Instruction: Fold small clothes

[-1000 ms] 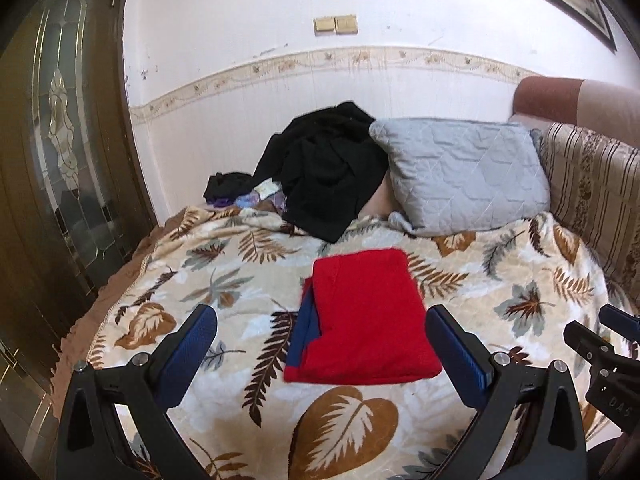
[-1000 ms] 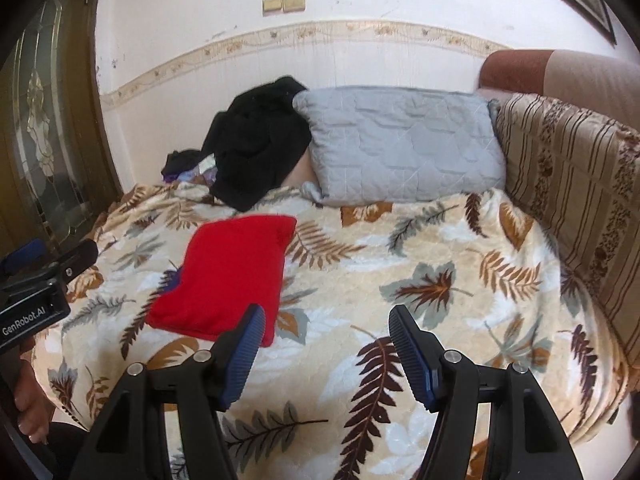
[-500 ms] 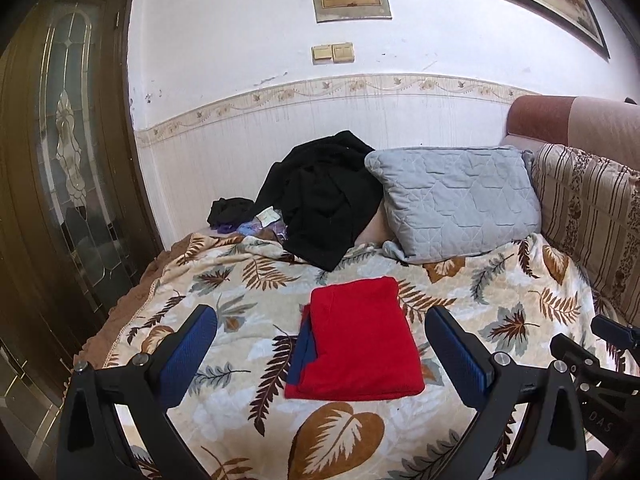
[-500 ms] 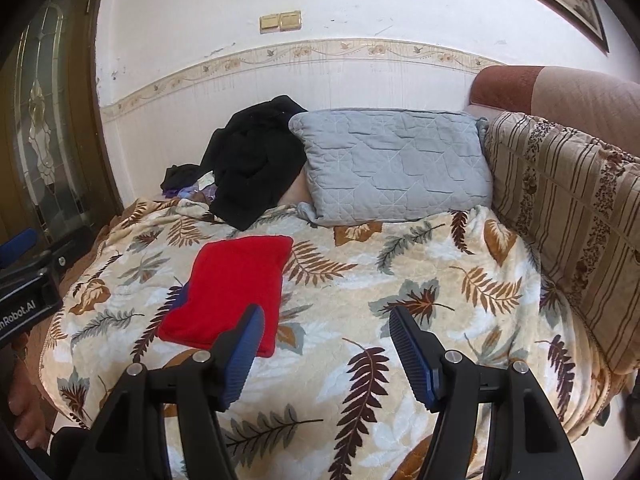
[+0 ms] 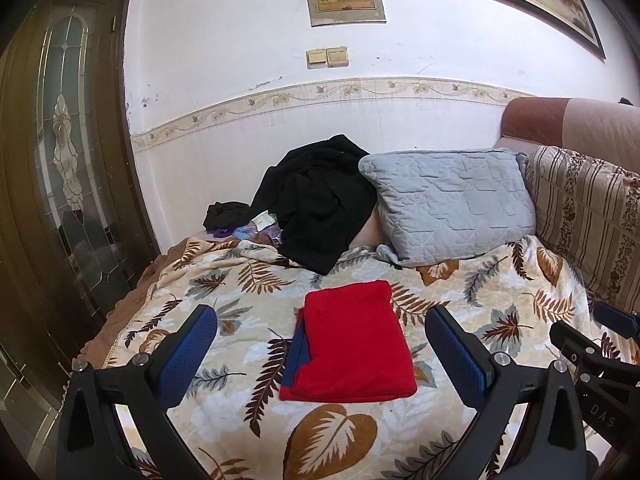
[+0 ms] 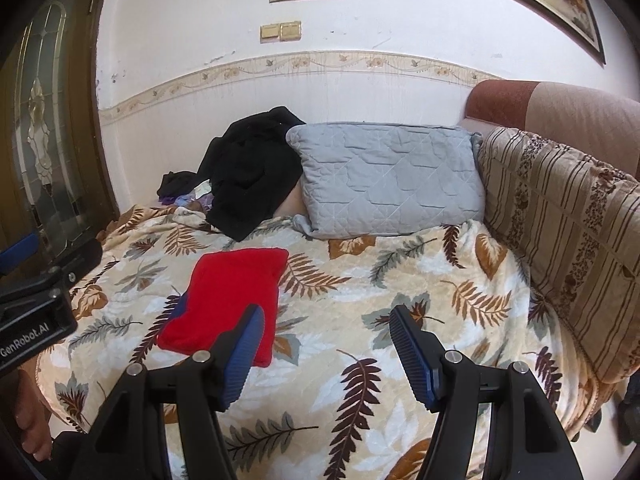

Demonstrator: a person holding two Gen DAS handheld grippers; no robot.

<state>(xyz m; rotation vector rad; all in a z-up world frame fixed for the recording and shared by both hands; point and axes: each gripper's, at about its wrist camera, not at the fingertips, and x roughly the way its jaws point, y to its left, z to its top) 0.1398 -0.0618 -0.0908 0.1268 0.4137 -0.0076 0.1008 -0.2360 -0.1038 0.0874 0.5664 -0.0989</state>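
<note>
The red garment point(image 5: 350, 344) lies folded into a flat rectangle on the leaf-print blanket point(image 5: 248, 280), roughly in the middle of the bed, with a strip of blue fabric point(image 5: 296, 354) showing along its left edge. Nothing touches it. From my left wrist camera it sits between and beyond the two blue pads; from my right wrist camera the same red garment point(image 6: 234, 300) lies off to the left, its near corner partly hidden behind my inner pad.

My left gripper point(image 5: 320, 346) hovers above the blanket with its fingers spread wide and nothing between them. My right gripper point(image 6: 326, 344) is likewise parted and holds nothing, over bare blanket to the right of the garment. The right gripper's body shows at the right edge of the left view, and the left one's black housing, printed GenRobot.AI, shows at the left edge of the right view.

Farther back, a heap of black clothing point(image 5: 320, 200) is piled against the wall, with a smaller dark bundle point(image 5: 224, 214) and some purple scraps beside it. A grey quilted pillow point(image 5: 448, 204) leans just right of the heap, overlapping its edge. A striped cushion point(image 6: 560, 232) runs along the right side. A wooden door with a glass panel point(image 5: 68, 160) stands at the left.
</note>
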